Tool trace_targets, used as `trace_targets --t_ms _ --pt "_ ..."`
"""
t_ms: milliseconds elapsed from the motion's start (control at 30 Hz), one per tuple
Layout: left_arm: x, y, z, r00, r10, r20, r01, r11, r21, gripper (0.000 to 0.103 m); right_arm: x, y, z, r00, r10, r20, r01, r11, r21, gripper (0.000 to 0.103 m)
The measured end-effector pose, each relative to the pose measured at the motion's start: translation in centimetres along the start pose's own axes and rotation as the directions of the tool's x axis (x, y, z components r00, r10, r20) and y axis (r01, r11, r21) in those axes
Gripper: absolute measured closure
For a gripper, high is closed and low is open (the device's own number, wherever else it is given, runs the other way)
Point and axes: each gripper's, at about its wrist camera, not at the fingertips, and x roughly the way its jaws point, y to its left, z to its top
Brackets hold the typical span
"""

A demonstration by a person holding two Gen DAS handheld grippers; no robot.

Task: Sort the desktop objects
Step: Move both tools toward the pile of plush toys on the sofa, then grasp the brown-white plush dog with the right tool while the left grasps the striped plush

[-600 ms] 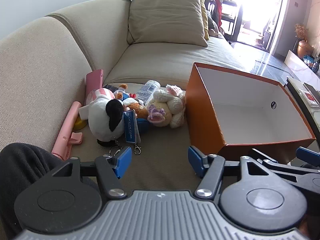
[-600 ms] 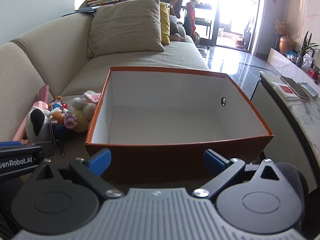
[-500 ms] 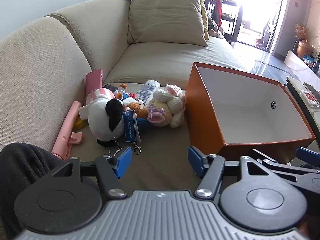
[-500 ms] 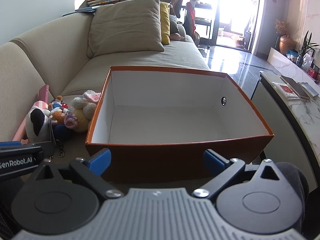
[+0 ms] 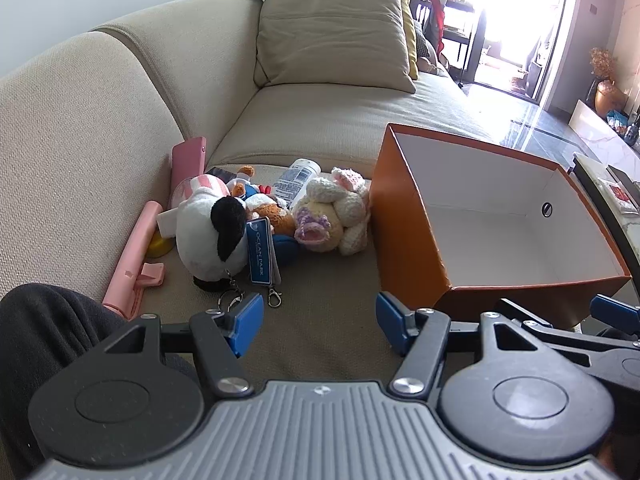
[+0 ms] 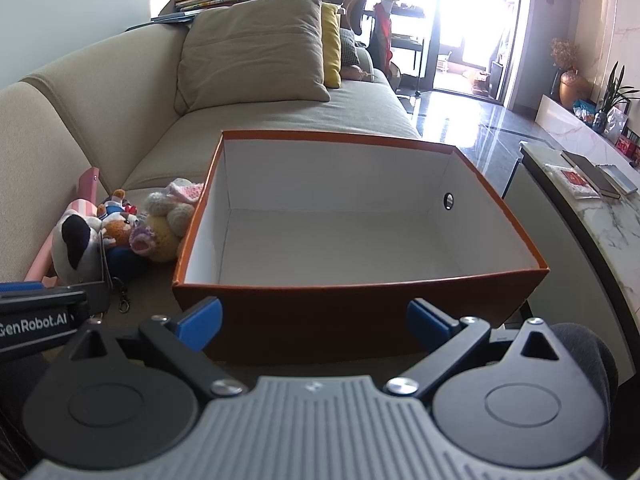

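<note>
Your left gripper (image 5: pixel 318 322) and right gripper (image 6: pixel 314 320) both gape wide, holding nothing. The toys (image 5: pixel 256 224) lie heaped left of the orange box (image 5: pixel 404 216); a careless grab may snag the keyrings (image 5: pixel 248 298) and drag neighbours along.

A blue hang tag (image 5: pixel 262 256) clipped to the black-and-white plush toy (image 5: pixel 212 236) reads "OCEAN PARK" in white letters running down its length; a smaller line beneath is too fine to read. In the right wrist view, the black body of the left gripper (image 6: pixel 40 320) carries the white lettering "GenRobot.AI", its first letter cut by the frame edge. The white bottle (image 5: pixel 294 182) behind the plush toys bears a printed label, but its text is too small to make out.
</note>
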Motion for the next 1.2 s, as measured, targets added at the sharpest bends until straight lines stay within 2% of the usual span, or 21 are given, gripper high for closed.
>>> trace_targets --t_ms 267,433,600,733,833,967,1033,1200 --pt "-0.1 0.4 0.2 1.000 -0.006 0.014 0.006 1.000 0.006 0.029 -0.4 0.2 0.5 0.999 0.006 0.032 -0.006 1.000 -0.004 0.004" --pt "0.0 2.3 1.7 0.999 -0.006 0.037 0.006 1.000 0.010 0.029 -0.6 1.2 2.2 0.989 0.101 0.108 -0.098 0.995 -0.032 0.004" --pt "1.1 5.5 4.0 0.999 0.013 0.032 -0.014 1.000 0.022 0.031 0.8 4.8 5.0 0.974 0.181 0.134 -0.161 0.976 -0.147 0.006" --pt "3.4 9.4 6.6 0.998 -0.033 -0.046 0.028 0.995 -0.099 0.033 2.9 8.0 7.7 0.959 0.275 0.067 -0.257 0.945 -0.201 0.027" --pt "5.5 11.7 8.0 0.993 -0.065 -0.099 0.050 0.988 -0.144 0.033 5.3 10.3 9.2 0.945 0.328 -0.021 -0.324 0.920 -0.219 0.035" --pt "9.1 14.2 9.2 0.975 -0.114 -0.193 0.063 0.966 -0.250 0.033 7.8 13.1 10.1 0.927 0.361 -0.105 -0.376 0.878 -0.297 0.039" --pt "10.6 14.7 9.4 0.964 -0.137 -0.226 0.072 0.959 -0.273 0.033 8.8 14.3 10.2 0.919 0.368 -0.137 -0.393 0.855 -0.338 0.040" --pt "12.8 15.0 9.3 0.945 -0.178 -0.273 0.092 0.949 -0.303 0.023 10.7 16.4 9.9 0.900 0.384 -0.207 -0.436 0.782 -0.445 0.042"
